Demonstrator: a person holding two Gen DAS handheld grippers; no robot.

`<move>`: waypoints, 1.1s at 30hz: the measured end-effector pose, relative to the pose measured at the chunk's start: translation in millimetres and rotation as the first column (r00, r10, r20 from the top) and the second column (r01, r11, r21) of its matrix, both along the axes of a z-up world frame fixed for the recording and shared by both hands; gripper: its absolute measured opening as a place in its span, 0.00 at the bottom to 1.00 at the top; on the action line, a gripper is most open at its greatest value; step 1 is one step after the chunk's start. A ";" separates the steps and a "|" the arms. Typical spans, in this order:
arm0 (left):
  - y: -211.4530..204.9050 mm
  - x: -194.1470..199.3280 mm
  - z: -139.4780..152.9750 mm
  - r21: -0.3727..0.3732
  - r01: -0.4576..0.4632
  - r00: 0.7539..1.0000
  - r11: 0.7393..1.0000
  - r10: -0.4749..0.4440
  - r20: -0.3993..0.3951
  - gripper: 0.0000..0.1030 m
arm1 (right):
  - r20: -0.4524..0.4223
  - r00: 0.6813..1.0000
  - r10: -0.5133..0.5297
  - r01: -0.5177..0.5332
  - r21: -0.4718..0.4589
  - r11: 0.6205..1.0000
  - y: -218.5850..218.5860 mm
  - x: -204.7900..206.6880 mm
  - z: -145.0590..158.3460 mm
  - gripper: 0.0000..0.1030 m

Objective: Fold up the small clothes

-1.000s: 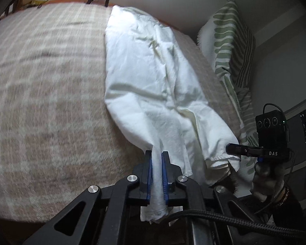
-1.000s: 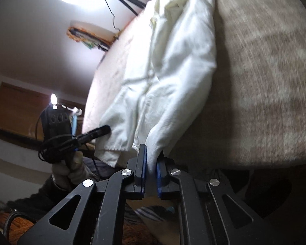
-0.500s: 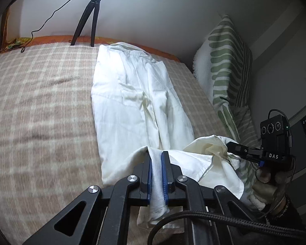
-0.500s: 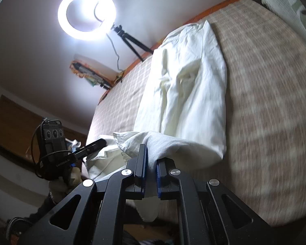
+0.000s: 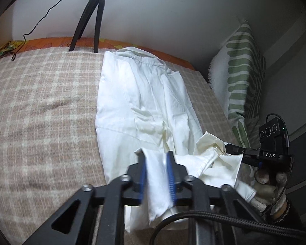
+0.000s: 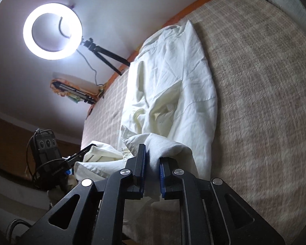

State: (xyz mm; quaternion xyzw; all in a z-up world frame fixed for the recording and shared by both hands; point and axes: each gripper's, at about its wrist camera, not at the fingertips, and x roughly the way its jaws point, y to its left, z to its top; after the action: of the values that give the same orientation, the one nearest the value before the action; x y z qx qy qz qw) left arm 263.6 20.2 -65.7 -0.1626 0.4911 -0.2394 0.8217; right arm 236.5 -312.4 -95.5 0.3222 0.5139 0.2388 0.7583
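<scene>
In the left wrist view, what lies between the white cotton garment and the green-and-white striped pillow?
Only a bare strip of the beige checked blanket separates the white cotton garment from the green-and-white striped pillow; the left wrist view shows this.

The left wrist view looks forward along the left gripper [image 5: 156, 163], low and close over the near edge of the bed [image 5: 40, 106], facing the far wall and the tripod [image 5: 91, 14], upright. The right wrist view looks along the right gripper [image 6: 152, 161], equally close, but rolled sideways, so the bed [image 6: 265, 81] climbs the right side and the ring light [image 6: 52, 30] sits upper left. Both share the white garment [image 5: 140, 102] [image 6: 173, 81], the bed and tripod [image 6: 106, 53], and each sees the other gripper at its edge
</scene>
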 end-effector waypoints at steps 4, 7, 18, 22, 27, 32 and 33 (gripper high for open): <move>9.7 14.4 7.8 0.013 -0.067 0.996 0.998 0.066 0.060 0.46 | -0.042 0.999 -0.003 0.004 0.023 1.000 -5.7 16.3 -3.2 0.40; 20.5 18.7 15.0 -0.005 -0.092 0.992 0.996 0.093 0.089 0.48 | 0.006 0.999 -0.032 0.031 0.063 0.998 -15.6 19.1 5.7 0.55; 26.8 -5.7 -27.1 0.080 -0.030 0.999 0.996 0.028 0.037 0.49 | 0.085 0.994 0.068 -0.053 -0.173 0.983 -3.0 -15.1 -7.9 0.47; 15.8 -6.5 -42.0 0.117 -0.004 1.000 0.993 0.003 0.011 0.47 | 0.080 0.993 0.091 -0.068 -0.260 0.963 9.4 -14.7 -20.5 0.24; -3.2 -5.2 -48.6 0.278 0.009 0.996 0.961 -0.033 0.082 0.46 | 0.064 0.992 0.108 -0.074 -0.401 0.913 20.3 -10.8 -31.3 0.14; -6.6 0.8 -68.5 0.334 0.025 0.995 0.942 -0.056 0.083 0.48 | 0.069 0.990 0.123 -0.079 -0.452 0.888 25.6 -11.7 -30.8 0.14; -8.7 0.3 -67.6 0.351 0.028 0.993 0.936 -0.066 0.096 0.48 | 0.064 0.991 0.122 -0.081 -0.449 0.890 24.1 -11.2 -29.8 0.14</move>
State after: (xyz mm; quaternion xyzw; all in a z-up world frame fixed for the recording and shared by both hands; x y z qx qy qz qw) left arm 263.9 11.6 -133.3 0.0107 0.4850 -0.1765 0.8565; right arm 225.4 -288.4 -125.3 0.1021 0.5362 0.1685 0.8208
